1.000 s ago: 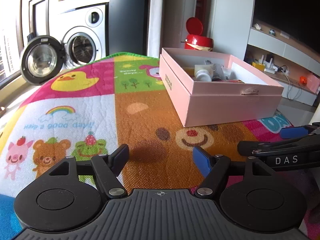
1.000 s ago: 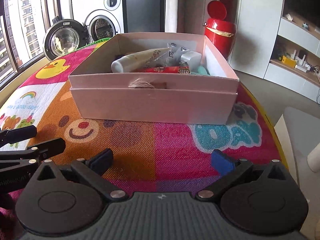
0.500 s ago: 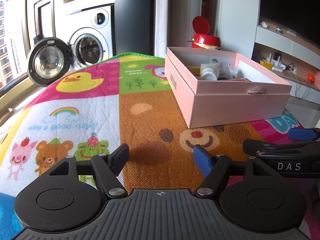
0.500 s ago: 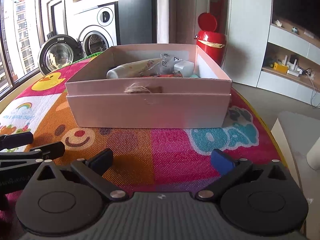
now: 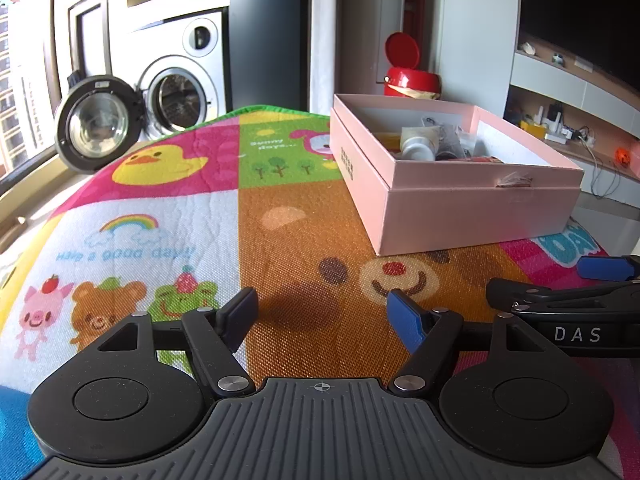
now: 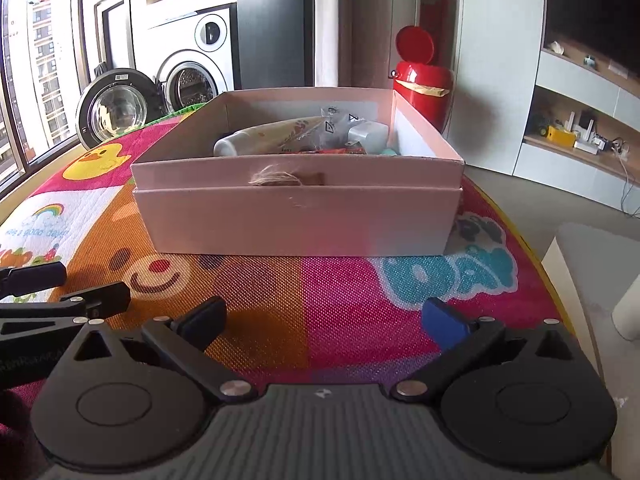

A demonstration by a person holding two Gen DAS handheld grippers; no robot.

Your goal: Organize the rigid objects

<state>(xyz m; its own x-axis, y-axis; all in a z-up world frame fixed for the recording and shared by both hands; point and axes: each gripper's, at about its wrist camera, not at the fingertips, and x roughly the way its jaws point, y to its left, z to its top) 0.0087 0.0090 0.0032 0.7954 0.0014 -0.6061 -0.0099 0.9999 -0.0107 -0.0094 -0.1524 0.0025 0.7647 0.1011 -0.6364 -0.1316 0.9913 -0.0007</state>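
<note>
Hovering with both tongs parted and empty, the left gripper and right gripper, we judge the sorting nearly finished: ahead, the pink box holds the tube and oddments, the mat between bare.

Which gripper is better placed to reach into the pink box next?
Right. The right gripper squarely faces the pink box; for the left gripper, also open and empty, the box sits off to its right.
</note>
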